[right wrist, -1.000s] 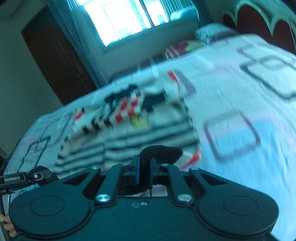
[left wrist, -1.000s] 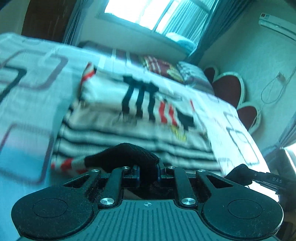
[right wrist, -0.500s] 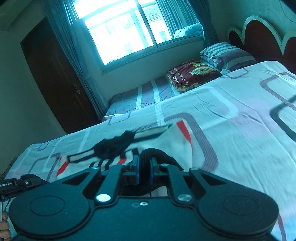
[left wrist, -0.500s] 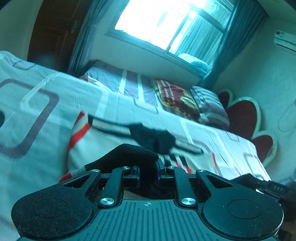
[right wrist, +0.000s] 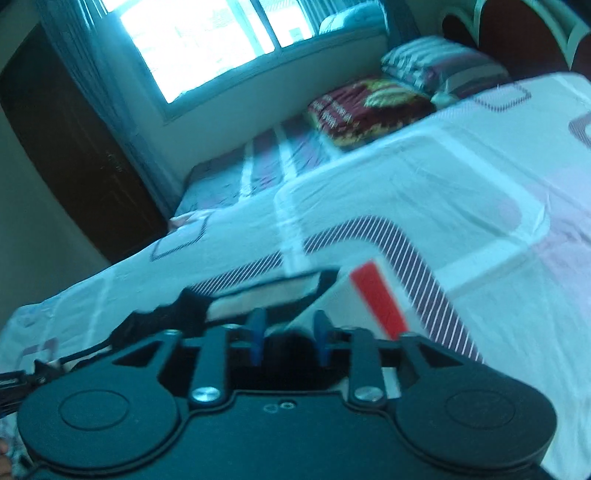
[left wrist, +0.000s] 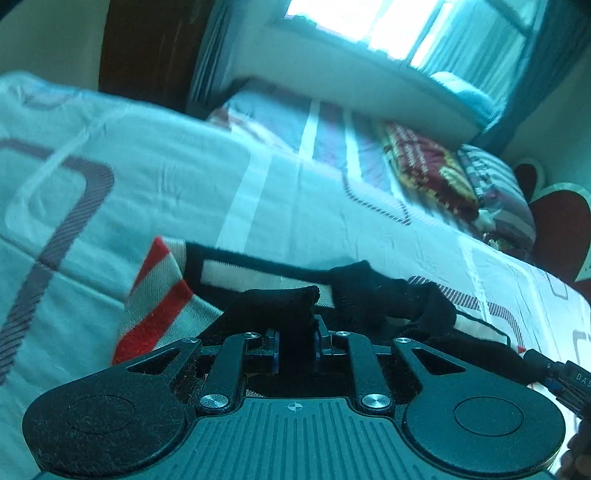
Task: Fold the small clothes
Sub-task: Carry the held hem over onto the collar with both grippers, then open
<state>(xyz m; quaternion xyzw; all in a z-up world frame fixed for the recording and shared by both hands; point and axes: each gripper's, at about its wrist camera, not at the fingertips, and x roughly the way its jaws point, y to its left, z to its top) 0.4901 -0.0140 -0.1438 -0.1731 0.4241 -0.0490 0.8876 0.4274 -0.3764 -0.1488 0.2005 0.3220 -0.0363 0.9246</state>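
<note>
On the patterned bed (left wrist: pixel 155 177), the striped garment (left wrist: pixel 159 295) lies folded at lower centre. Your left tool (left wrist: pixel 295 345) clamps its black hem; your right tool (right wrist: pixel 288 334), a second ago pinched shut, is opening, releasing it.

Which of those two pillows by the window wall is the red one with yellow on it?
The nearer pillow, lying closer to the window side; the striped pillow beside it, nearer the headboard, has pale and dark bands instead.

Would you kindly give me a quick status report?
Left gripper shut on garment hem. Right gripper opening, hem released. Garment folded on bed. Nothing in the way.
</note>
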